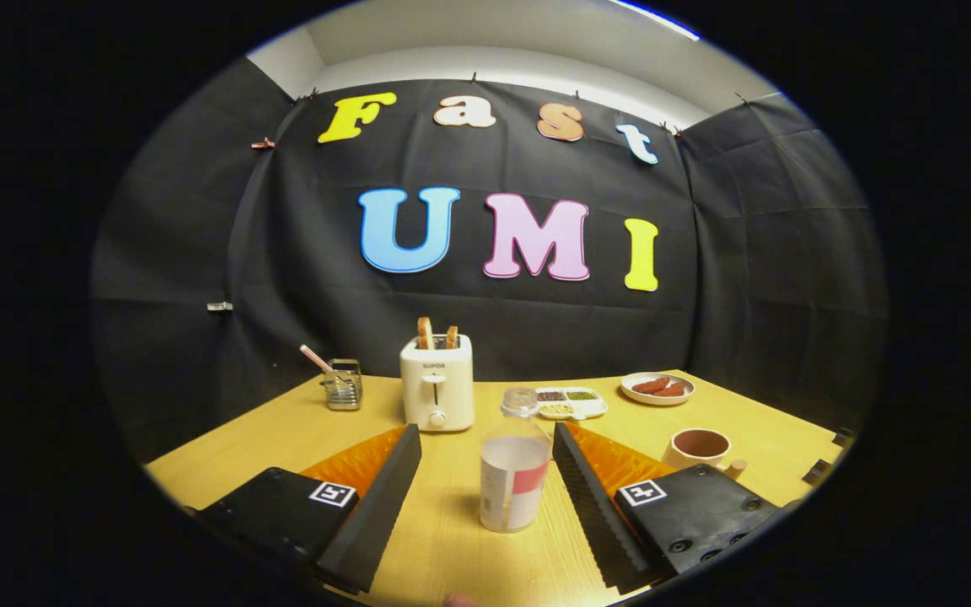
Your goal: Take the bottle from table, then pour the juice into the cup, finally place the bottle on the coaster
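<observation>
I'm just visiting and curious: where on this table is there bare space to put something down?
Bare wood lies between the utensil holder and the left finger, and between the toaster and the bottle. It is crowded by the seasoning tray, plate and cup. The open tool flanks the bottle, untouched.

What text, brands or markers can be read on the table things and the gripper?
"SUPOR": front of the toaster.
Bottle, standing between the open fingers: white and red label, no print legible.
Gripper: a black-and-white square marker on each finger base, a pattern, not words.
Cup, plate, divided dish: no text seen.
</observation>
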A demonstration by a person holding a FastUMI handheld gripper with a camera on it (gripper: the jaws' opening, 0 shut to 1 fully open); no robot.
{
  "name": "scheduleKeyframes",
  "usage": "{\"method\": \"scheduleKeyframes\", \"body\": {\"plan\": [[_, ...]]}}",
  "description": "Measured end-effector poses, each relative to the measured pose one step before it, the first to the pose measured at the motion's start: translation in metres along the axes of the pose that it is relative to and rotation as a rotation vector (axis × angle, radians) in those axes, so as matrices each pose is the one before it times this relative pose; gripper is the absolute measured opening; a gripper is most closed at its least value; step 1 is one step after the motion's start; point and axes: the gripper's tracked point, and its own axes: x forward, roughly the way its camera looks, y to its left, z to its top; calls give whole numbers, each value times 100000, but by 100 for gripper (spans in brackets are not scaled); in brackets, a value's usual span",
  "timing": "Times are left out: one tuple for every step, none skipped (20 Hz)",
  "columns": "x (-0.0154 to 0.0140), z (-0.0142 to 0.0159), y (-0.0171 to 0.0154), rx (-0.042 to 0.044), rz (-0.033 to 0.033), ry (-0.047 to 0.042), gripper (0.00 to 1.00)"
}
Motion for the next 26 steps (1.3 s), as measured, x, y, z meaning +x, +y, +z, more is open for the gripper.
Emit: {"method": "scheduleKeyframes", "body": {"plan": [[576,-1106,-134,-176,-190,1249,97],[599,-1059,-107,-395,410,1369,97],[541,-840,16,-232,738,903,97],[499,-777,99,-426,759,651,97],[438,-771,-34,-922,371,756,97],[485,-585,-126,-543,-226,483,97],[444,-334,-175,188,-66,-376,97],[491,-293,-13,215,-155,-180,97],[527,-274,-97,223,1,-175,97],[458,-245,-120,298,-405,-147,97],[477,-185,-146,713,-562,-194,97],[305,-169,-35,1037,-449,-184,97],[175,-14,291,1636,966,-702,97],[137,183,59,576,106,-1677,97],[-687,227,232,1162,1720,-800,90],[674,-264,-121,296,-440,-526,83],[-215,43,-217,26,-408,444,76],[-155,200,-109,-356,-129,549,76],[-225,824,-81,-490,-84,-600,76],[-323,1239,-277,-381,-684,-1068,76],[-256,1327,-265,512,-833,-890,76],[-192,1127,-204,1052,-828,-358,76],[-81,968,-196,1294,-723,865,76],[-67,519,-81,663,-518,1773,75],[-285,493,106,-19,767,2094,75],[-507,492,372,-613,1757,1852,76]]}}
